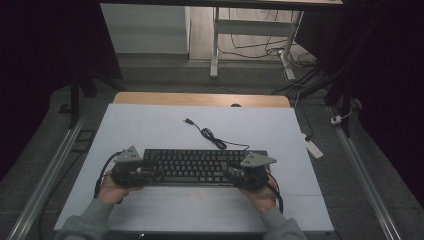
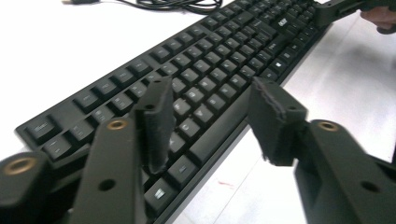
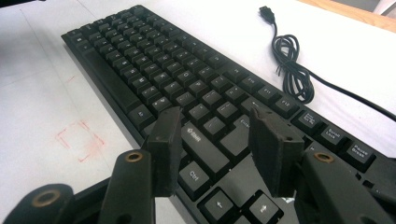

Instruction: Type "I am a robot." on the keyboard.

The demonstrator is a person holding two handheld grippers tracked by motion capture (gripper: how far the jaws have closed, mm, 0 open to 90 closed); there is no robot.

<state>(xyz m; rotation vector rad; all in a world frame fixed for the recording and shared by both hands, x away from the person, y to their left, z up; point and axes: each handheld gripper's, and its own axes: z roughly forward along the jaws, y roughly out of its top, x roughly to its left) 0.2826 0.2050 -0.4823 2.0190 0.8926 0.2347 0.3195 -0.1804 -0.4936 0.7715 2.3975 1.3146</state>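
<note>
Keyboard (image 1: pixel 192 166): flat black plastic slab, long rectangle, rows of low matte keys with pale legends; it lies on the near half of the worktop (image 1: pixel 150 125), long side parallel to the near edge.
Cable (image 1: pixel 210 135): thin, black, rubbery, partly bundled in a loose coil, plug end lying toward the far edge; it runs from the keyboard's far right corner.
Worktop: smooth white sheet over a pale wooden top that shows as a strip at the far edge; faint red marks near the near edge.
Left gripper (image 2: pixel 210 123): matte black fingers with rough, worn pads, spread apart at the keyboard's left end; one finger (image 2: pixel 156 123) stands over the keys, the other past the near edge, pads not pressing.
Right gripper (image 3: pixel 217 151): fingers spread, hanging over the keys at the keyboard's right end; no contact can be made out.
Hard to make out: in the high view the grey plates and hands cover both ends of the keyboard, and the sleeves are cut off at the bottom.
</note>
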